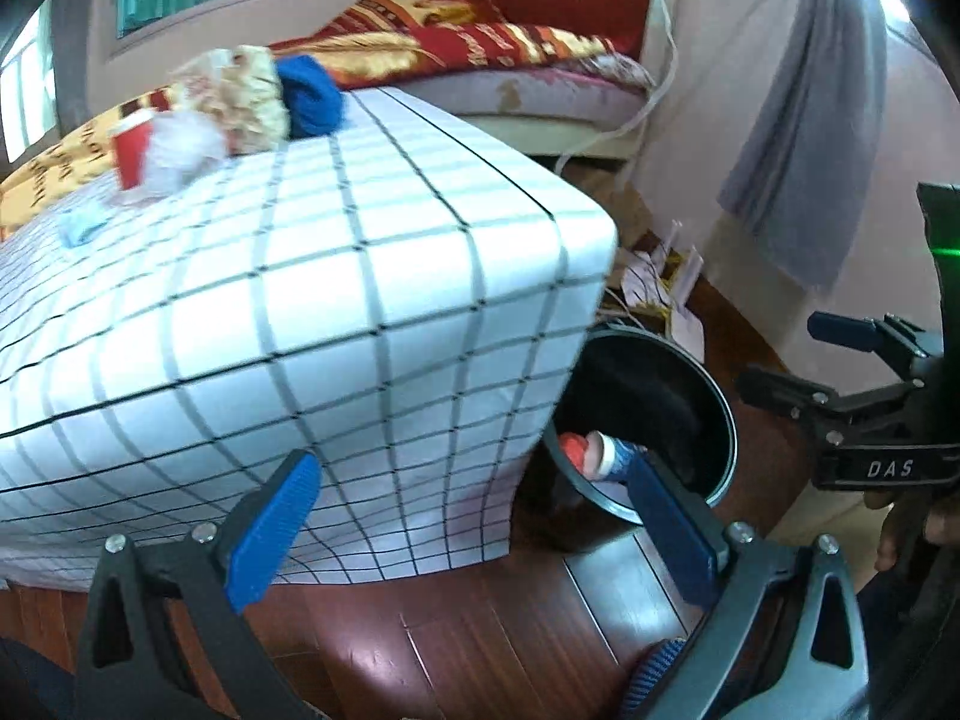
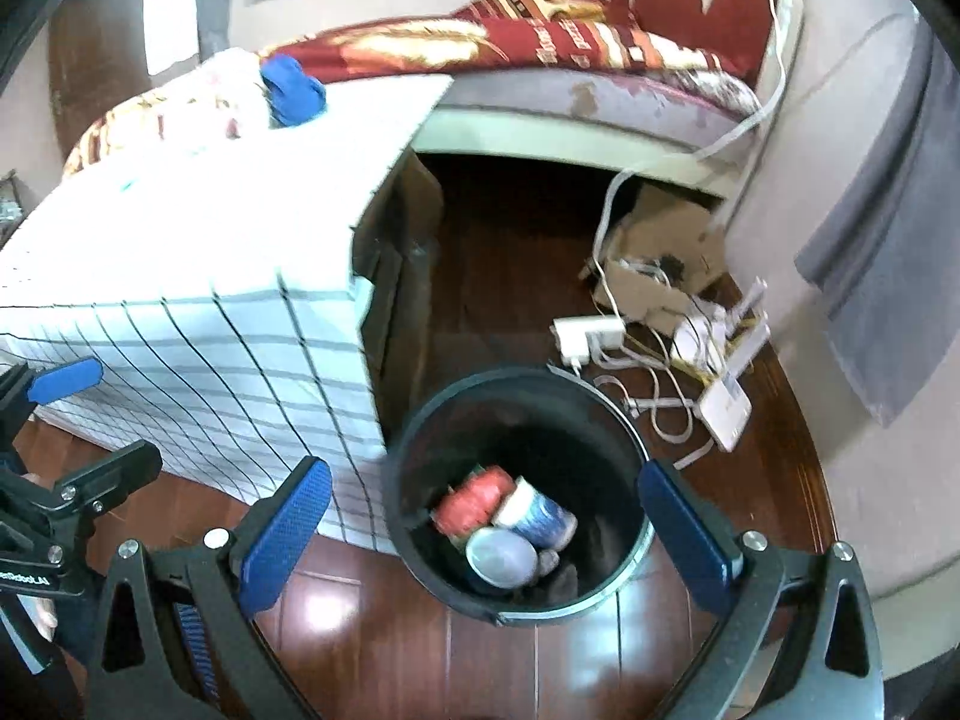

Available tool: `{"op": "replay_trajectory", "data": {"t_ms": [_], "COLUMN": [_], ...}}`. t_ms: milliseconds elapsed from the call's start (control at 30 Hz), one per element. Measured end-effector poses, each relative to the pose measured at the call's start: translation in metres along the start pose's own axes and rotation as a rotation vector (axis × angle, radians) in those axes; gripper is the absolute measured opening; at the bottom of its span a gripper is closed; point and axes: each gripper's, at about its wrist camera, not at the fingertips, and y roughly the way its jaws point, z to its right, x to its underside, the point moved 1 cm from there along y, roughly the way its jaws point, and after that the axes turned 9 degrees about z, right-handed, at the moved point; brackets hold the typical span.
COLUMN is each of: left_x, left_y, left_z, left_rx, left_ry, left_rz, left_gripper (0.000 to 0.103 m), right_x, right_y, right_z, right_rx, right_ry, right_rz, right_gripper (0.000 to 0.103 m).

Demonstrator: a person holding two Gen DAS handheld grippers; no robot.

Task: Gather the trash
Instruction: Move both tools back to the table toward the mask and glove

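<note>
A black round trash bin (image 2: 624,438) stands on the wood floor beside the table; it holds a red-orange can (image 2: 474,501), a blue and white can (image 2: 540,516) and a pale cup (image 2: 501,558). My right gripper (image 2: 480,510) is open and empty, right above the bin's mouth. My left gripper (image 1: 474,510) is open and empty, low in front of the table's cloth-covered side, with the bin (image 1: 714,420) to its right. On the table (image 1: 360,276) lie a red cup (image 1: 132,147), crumpled white plastic (image 1: 180,150) and a small blue scrap (image 1: 84,228).
A grid-pattern cloth covers the table. A blue cloth (image 1: 309,96) and a flowered bundle (image 1: 240,96) sit at its far edge. A bed (image 2: 570,72) stands behind. Cables, a power strip (image 2: 588,333) and a white box (image 2: 726,411) lie on the floor right of the bin.
</note>
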Motion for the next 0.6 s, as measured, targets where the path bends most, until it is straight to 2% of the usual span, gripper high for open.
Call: {"op": "replay_trajectory", "data": {"t_ms": [133,333,467,600], "left_x": [-0.008,-0.022,-0.033,-0.046], "left_y": [-0.018,-0.035,-0.046,-0.052], "left_z": [-0.025,-0.075,-0.11,-0.142], "left_rx": [-0.019,-0.126,-0.195,-0.254], "left_ry": [-0.067,-0.142,-0.169,-0.184], "left_rz": [0.062,0.125,0.164,0.193], "left_gripper": [0.102,0.102,0.102,0.101], "right_x": [-0.021,-0.056,-0.08,-0.107], "right_y": [-0.004,-0.001,0.013,0.025], "right_z": [-0.021,-0.061,-0.09,-0.116], "right_rx": [-0.041,-0.112,-0.164,-0.175], "right_ry": [-0.009,-0.023,-0.024,-0.034], "right_rz": [0.05,0.126,0.102,0.107], "right_gripper": [0.103,0.103,0.103,0.103]}}
